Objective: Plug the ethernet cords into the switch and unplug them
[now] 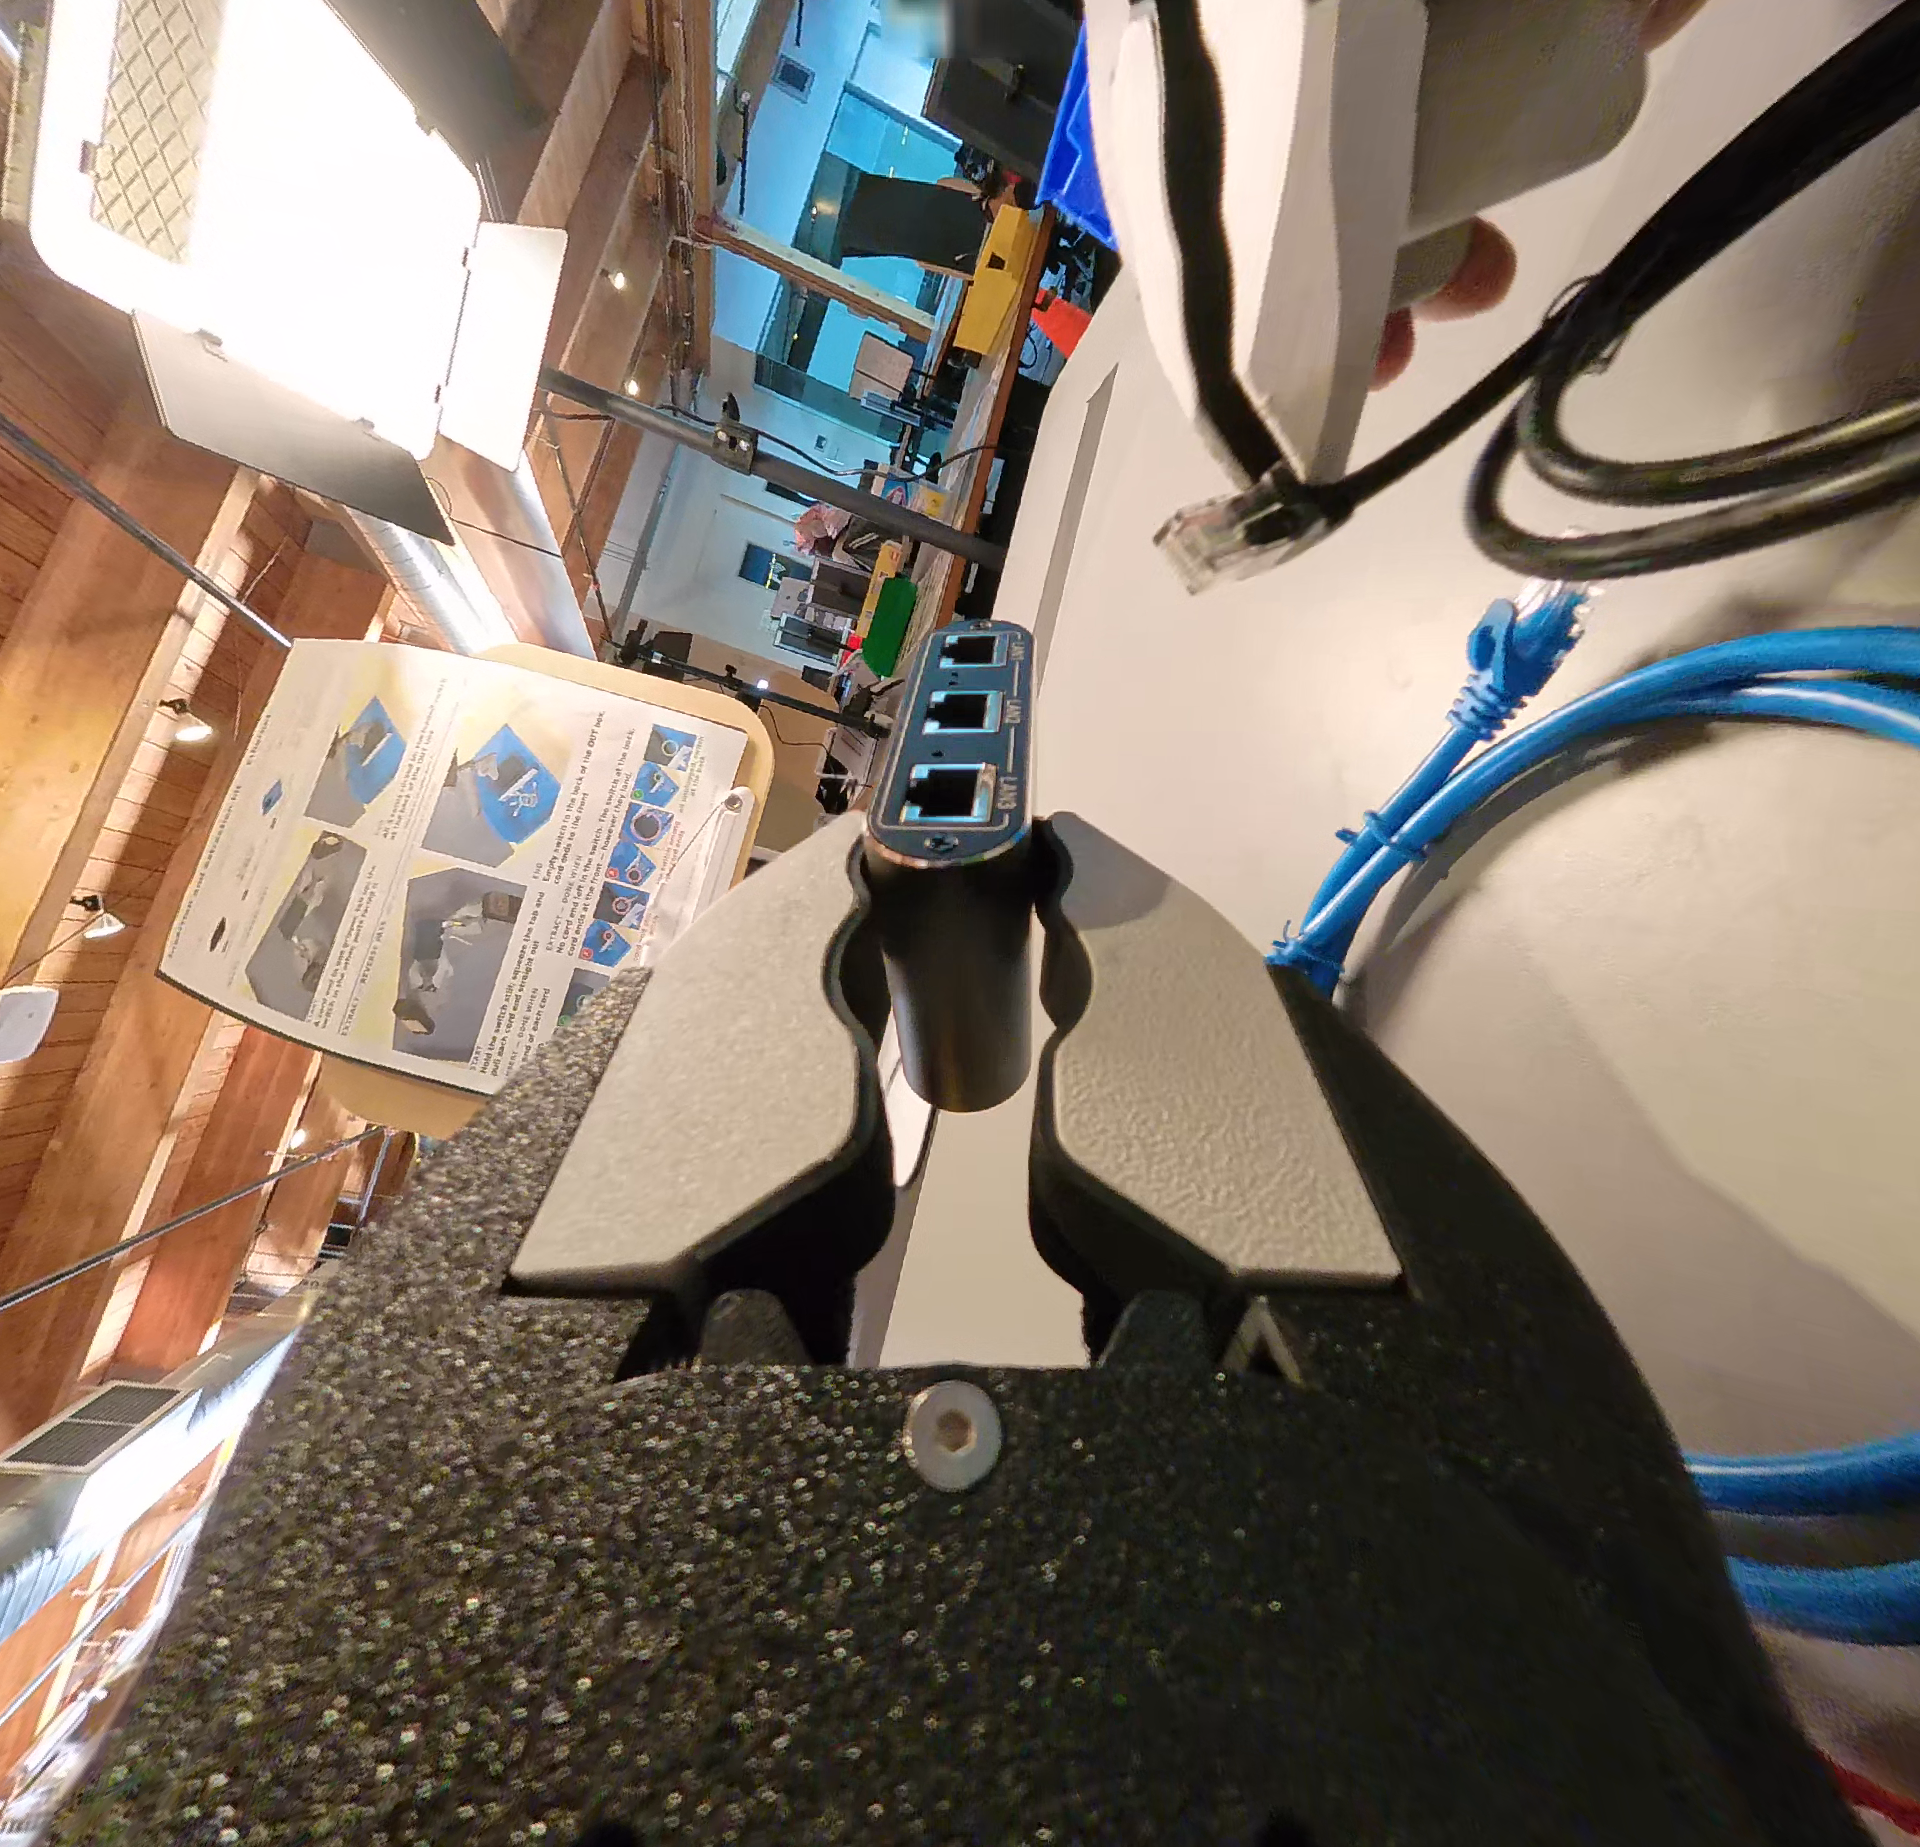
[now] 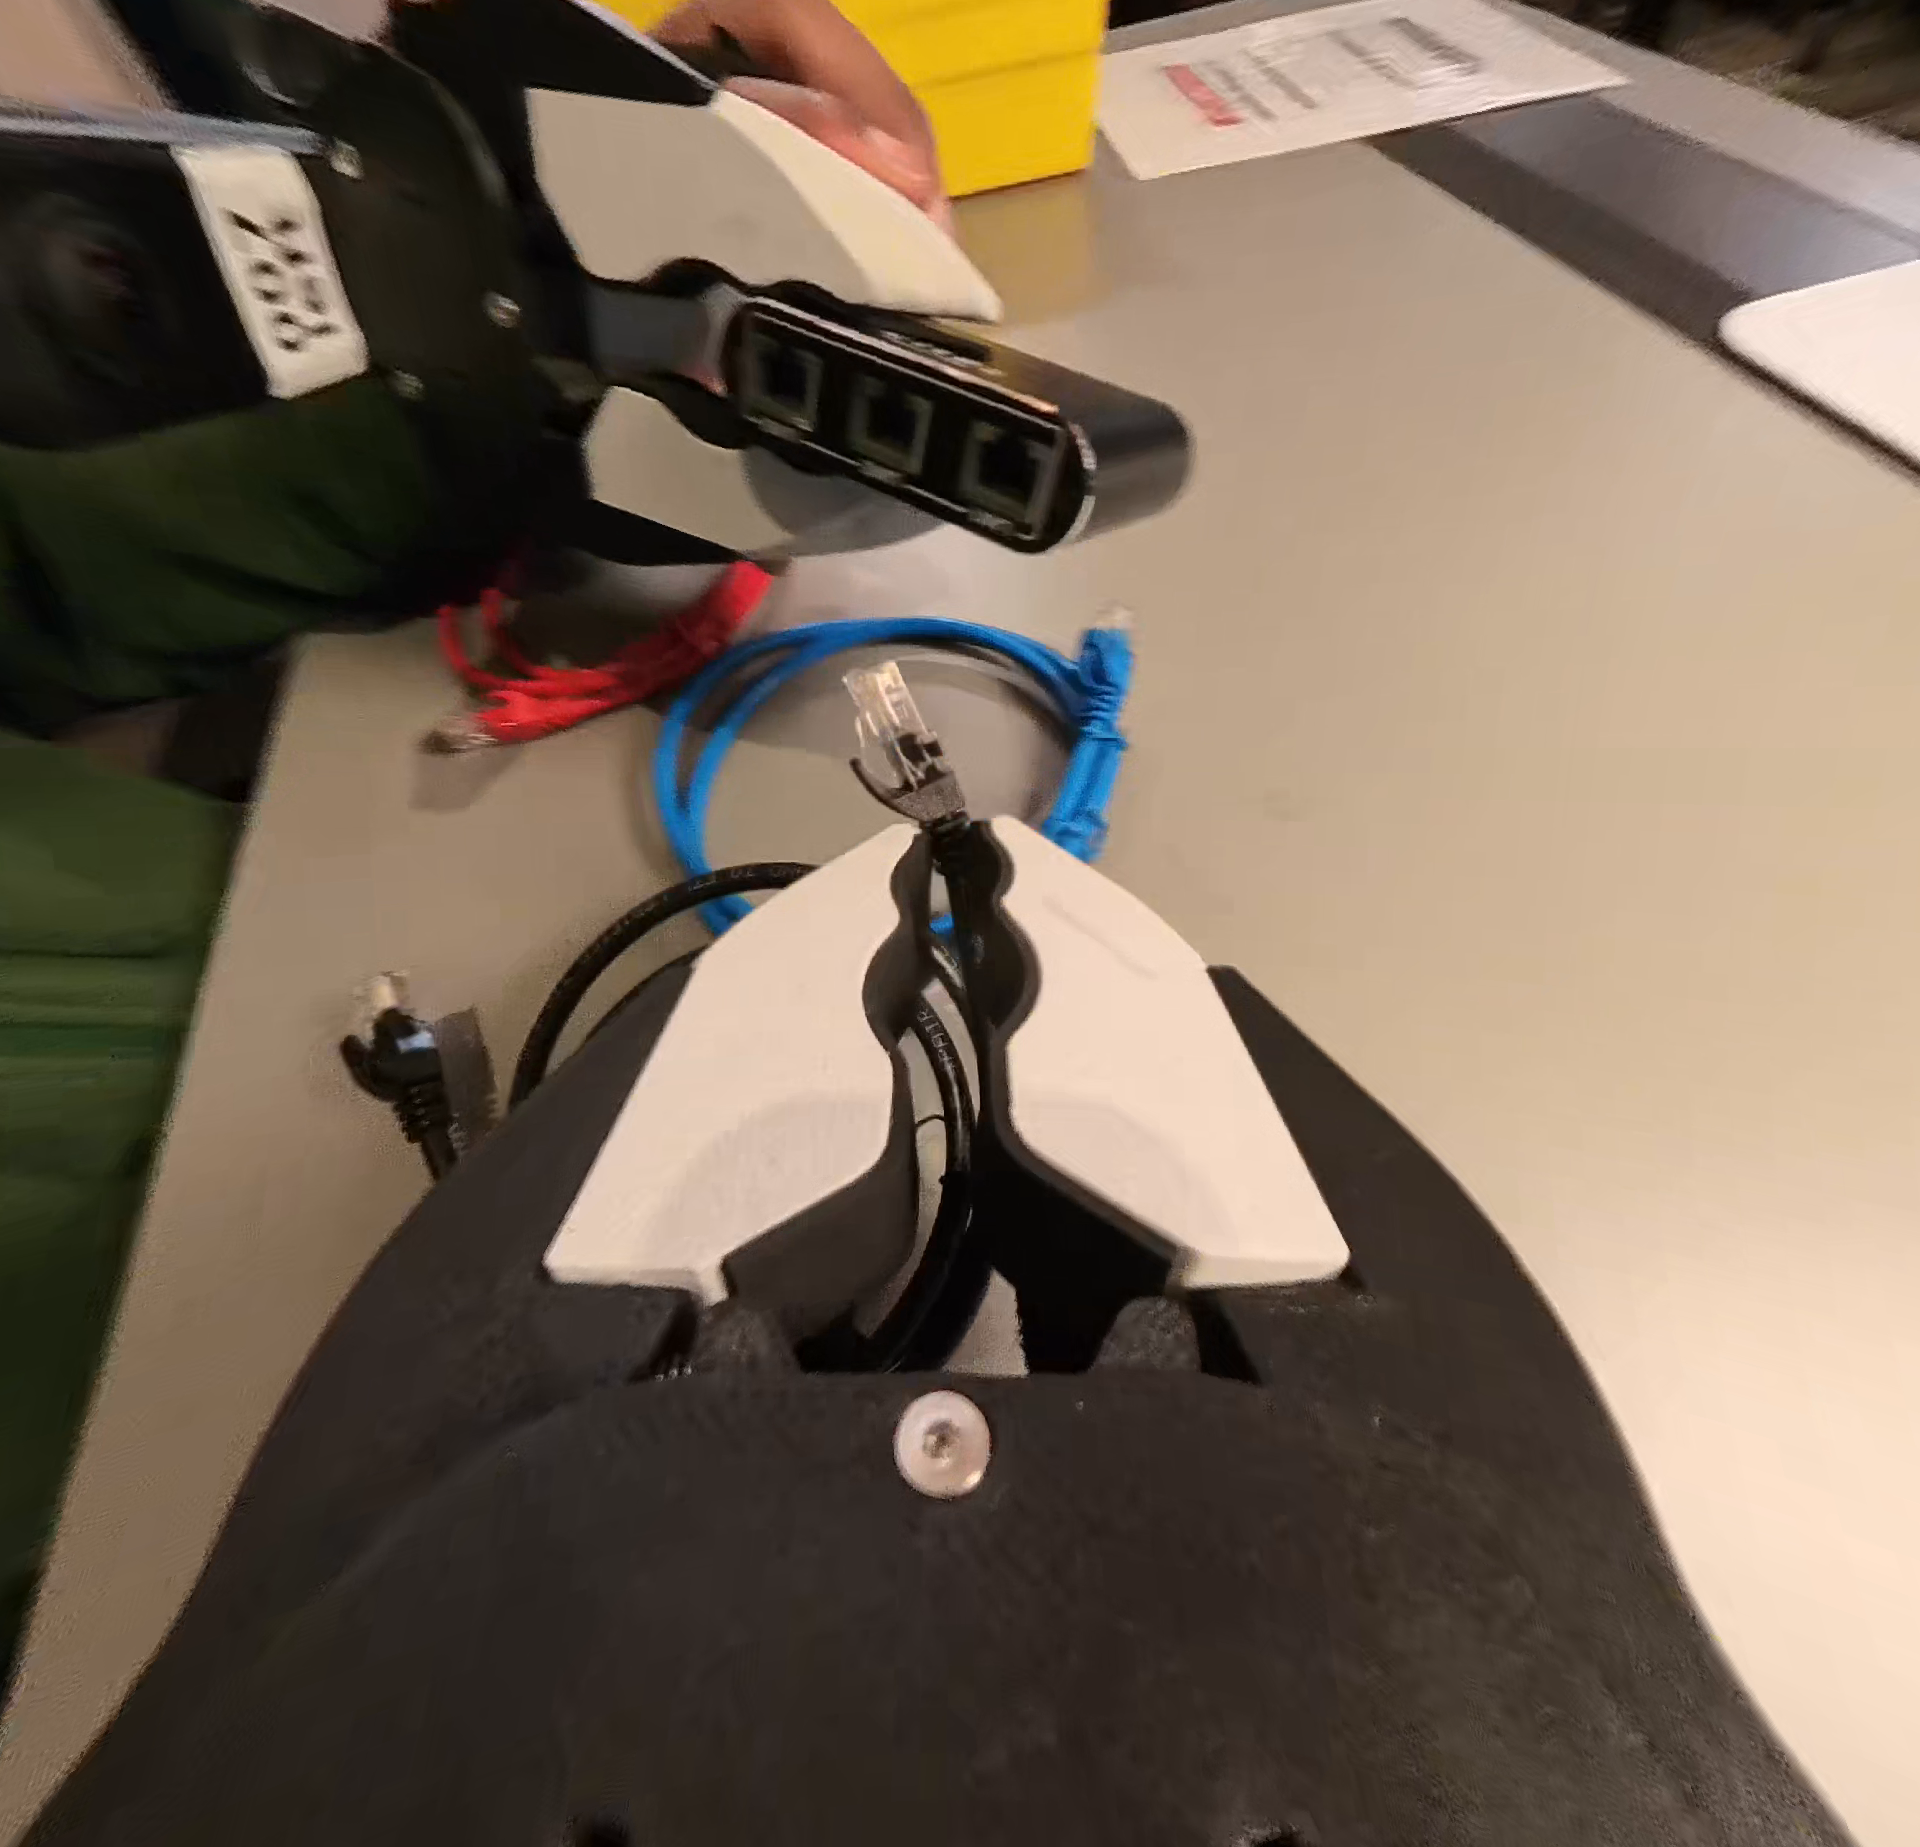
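Note:
My left gripper (image 1: 951, 841) is shut on the black switch (image 1: 951, 862) and holds it in the air; its three ports (image 1: 961, 711) are empty. My right gripper (image 2: 951, 841) is shut on the black ethernet cord (image 2: 951, 1059) just behind its clear plug (image 2: 883, 706), which points toward the switch (image 2: 956, 436) held up ahead at the left. In the left wrist view the right gripper (image 1: 1283, 472) holds that plug (image 1: 1221, 540) up and to the right of the ports, apart from them. The blue cord (image 2: 717, 727) and the red cord (image 2: 582, 675) lie coiled on the table.
The grey table (image 2: 1455, 758) carries a yellow bin (image 2: 862, 41), a printed sheet (image 2: 1351, 72) and a white pad (image 2: 1839, 353) at the back. The black cord's other plug (image 2: 400, 1054) lies at the left. A green sleeve (image 2: 104, 914) is at the left edge. My right fingertips sit around 8 cm from my left ones.

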Available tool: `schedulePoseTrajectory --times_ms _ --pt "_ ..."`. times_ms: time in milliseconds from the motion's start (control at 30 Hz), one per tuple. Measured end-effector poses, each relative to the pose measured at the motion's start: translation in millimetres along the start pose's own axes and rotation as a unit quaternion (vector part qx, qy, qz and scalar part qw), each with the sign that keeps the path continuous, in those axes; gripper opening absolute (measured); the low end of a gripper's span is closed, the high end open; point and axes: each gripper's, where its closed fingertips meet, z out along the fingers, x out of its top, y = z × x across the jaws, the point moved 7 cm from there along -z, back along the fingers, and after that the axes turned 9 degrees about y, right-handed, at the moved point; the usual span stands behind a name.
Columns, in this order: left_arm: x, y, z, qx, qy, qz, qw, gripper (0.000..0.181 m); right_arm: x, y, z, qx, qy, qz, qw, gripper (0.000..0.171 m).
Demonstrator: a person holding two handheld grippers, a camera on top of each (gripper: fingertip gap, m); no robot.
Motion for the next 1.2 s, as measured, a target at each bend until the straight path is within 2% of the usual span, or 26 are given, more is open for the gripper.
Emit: schedulePoseTrajectory --times_ms 133,267,433,800,1000,1200 --pt "5.4 3.8 0.1 -0.009 0.018 0.007 1.0 0.026 -6.6 -4.0 6.4 0.047 -0.017 0.035 0.998 0.007" --pt "9.2 7.6 1.3 -0.014 0.028 0.008 0.999 0.026 -8.9 -2.6 13.6 0.051 -0.019 0.057 0.997 0.007" --pt "6.4 9.2 1.1 -0.017 0.026 0.003 1.0 0.026 -2.8 1.3 13.6 0.019 0.003 0.059 0.998 0.007" --pt "-7.0 14.5 5.0 -0.045 -0.022 -0.016 0.999 0.026 8.4 5.8 4.0 -0.109 0.0 -0.077 0.991 0.007" --pt "-6.1 23.6 7.8 -0.068 -0.025 -0.01 0.997 0.027 0.4 14.3 6.4 -0.127 -0.015 -0.028 0.991 0.007" --pt "-8.8 27.0 8.4 -0.085 -0.028 -0.03 0.996 0.026 -2.4 14.3 10.6 -0.143 -0.02 -0.053 0.988 0.011"
